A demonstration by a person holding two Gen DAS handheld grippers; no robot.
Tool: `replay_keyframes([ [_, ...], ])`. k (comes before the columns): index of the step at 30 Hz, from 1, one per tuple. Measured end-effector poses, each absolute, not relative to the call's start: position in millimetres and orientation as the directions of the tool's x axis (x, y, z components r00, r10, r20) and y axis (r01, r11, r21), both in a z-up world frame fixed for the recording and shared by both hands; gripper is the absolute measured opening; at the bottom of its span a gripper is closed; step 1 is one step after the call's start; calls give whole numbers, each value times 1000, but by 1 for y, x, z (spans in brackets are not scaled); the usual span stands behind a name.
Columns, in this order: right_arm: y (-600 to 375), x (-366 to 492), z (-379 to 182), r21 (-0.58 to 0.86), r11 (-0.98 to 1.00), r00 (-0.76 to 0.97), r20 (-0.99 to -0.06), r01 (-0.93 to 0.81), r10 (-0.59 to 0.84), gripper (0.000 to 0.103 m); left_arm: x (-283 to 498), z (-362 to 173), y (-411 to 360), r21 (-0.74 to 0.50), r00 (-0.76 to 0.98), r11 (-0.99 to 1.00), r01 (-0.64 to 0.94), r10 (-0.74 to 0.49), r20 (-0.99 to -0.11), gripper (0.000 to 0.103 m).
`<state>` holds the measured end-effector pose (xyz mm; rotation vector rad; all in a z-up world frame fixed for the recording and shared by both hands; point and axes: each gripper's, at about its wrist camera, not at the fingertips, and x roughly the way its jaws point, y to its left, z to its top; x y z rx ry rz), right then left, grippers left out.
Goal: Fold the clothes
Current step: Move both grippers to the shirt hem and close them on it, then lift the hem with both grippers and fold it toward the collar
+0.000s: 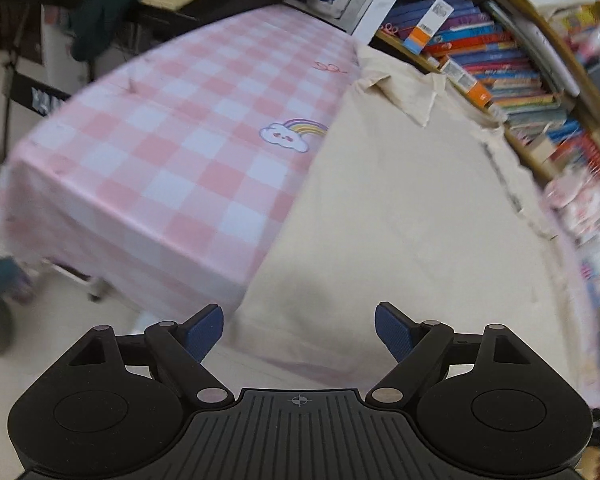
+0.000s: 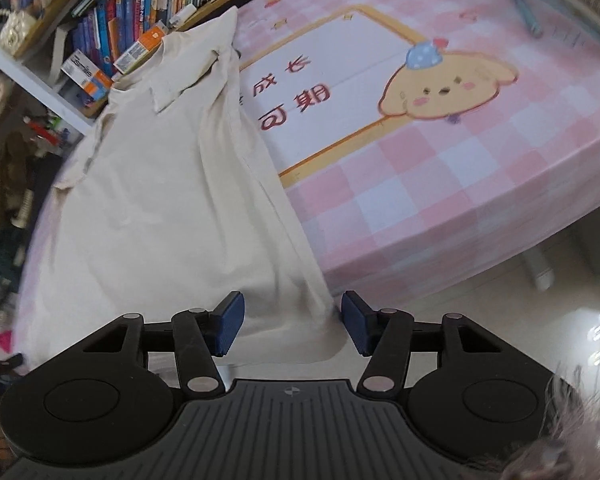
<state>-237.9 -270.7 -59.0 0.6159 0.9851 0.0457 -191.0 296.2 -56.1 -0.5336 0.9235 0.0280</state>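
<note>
A cream shirt (image 2: 168,208) lies spread flat on the counter (image 2: 440,184), which wears a pink checked cloth; its collar points toward the bookshelf (image 2: 140,4) at the far side and its hem reaches the near edge. The right tool (image 2: 292,322) hangs over the hem's corner, its blue pads (image 2: 230,322) partly apart with the corner showing between them, though I cannot tell whether they touch it. The left tool (image 1: 299,332) hovers over the hem's other end (image 1: 400,220), jaws wide apart and gripping nothing.
</note>
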Motion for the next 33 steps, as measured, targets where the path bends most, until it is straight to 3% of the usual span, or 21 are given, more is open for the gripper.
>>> replay_keyframes([
  [12, -296, -220, -75, 642, 719, 510, -727, 268, 459, 61, -170, -79, 313, -488, 538, 830, -270, -290, -791, 76],
  [14, -297, -219, -74, 644, 716, 499, -730, 271, 468, 60, -173, -78, 315, -519, 541, 810, -274, -316, -780, 64],
  [16, -297, -219, -74, 652, 709, 486, -727, 268, 485, 53, -179, -76, 318, -554, 549, 786, -273, -346, -761, 40],
  [17, -298, -220, -73, 663, 701, 483, -720, 265, 498, 51, -183, -74, 319, -571, 554, 777, -267, -361, -750, 34],
  [19, -300, -223, -71, 687, 681, 477, -701, 252, 531, 33, -187, -69, 320, -580, 558, 775, -249, -374, -740, 10],
  [20, -299, -226, -68, 701, 675, 477, -685, 230, 550, 14, -189, -65, 319, -567, 557, 787, -243, -366, -746, 10],
  [21, -298, -227, -65, 699, 685, 474, -684, 207, 555, 9, -191, -63, 318, -555, 555, 797, -238, -358, -751, 9],
  [33, -299, -264, -27, 663, 744, 445, -694, 88, 566, 8, -230, -39, 315, -565, 561, 796, -217, -372, -739, 8],
])
